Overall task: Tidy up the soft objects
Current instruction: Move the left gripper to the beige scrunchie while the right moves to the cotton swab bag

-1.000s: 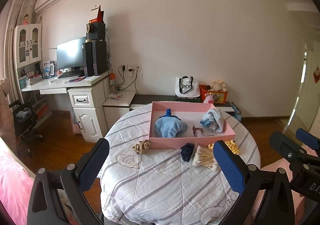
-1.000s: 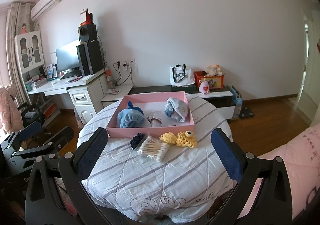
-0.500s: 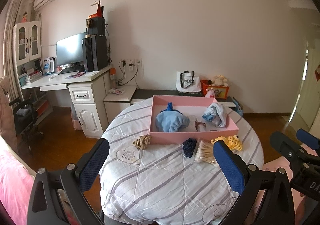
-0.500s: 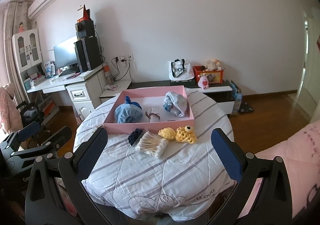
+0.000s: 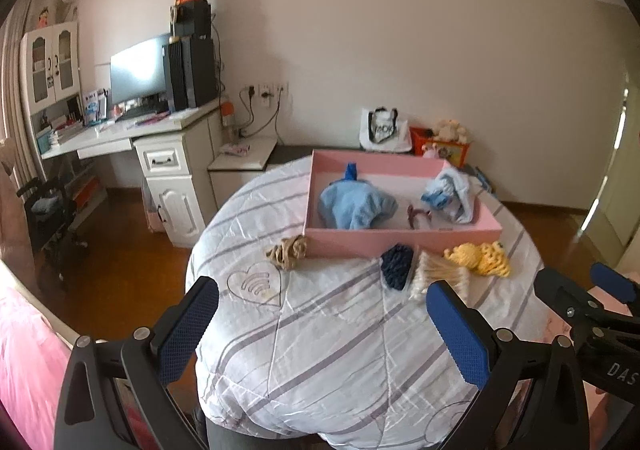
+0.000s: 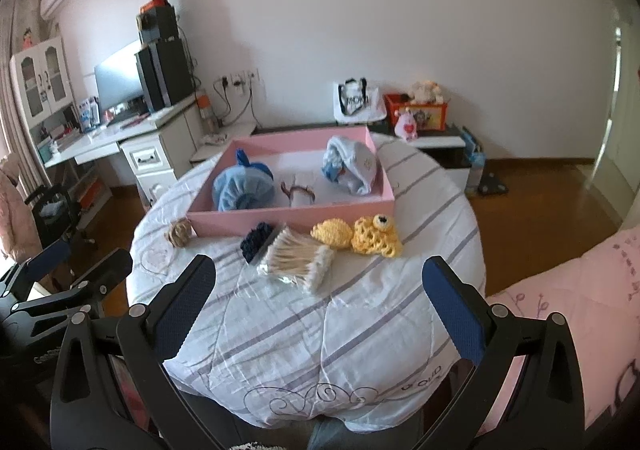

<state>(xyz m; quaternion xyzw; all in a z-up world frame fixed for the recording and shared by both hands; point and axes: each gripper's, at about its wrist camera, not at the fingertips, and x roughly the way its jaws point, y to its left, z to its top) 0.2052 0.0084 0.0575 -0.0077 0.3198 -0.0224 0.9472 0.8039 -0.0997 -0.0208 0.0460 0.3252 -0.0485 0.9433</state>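
**Both grippers closer to the bench, fingers wide and empty**

Compared with a second ago, both views sit a little nearer the round bench, and the things on it appear larger and lower in view; nothing on it has changed place.

The left gripper (image 5: pixel 322 324) has its fingers (image 5: pixel 188 324) spread wide with nothing between them, above the near part of the striped cloth. The right gripper (image 6: pixel 319 308) is likewise fully spread and empty, touching nothing.

Ahead of the left fingers, well apart, a tan scrunchie (image 5: pixel 287 251) lies on the bench (image 5: pixel 320 350) against the near left corner of the pink tray (image 5: pixel 400 242). Ahead of the right fingers lie a bundle of cotton swabs (image 6: pixel 298 260), a dark blue scrunchie (image 6: pixel 256 241) just beside it, and a yellow crocheted toy (image 6: pixel 358 237), all in front of the tray's near wall. Inside the tray rest a light blue plush piece (image 6: pixel 243 190) at the left, a small brownish hair tie (image 6: pixel 297 191) in the middle and a white and blue bundle (image 6: pixel 350 165) at the right.
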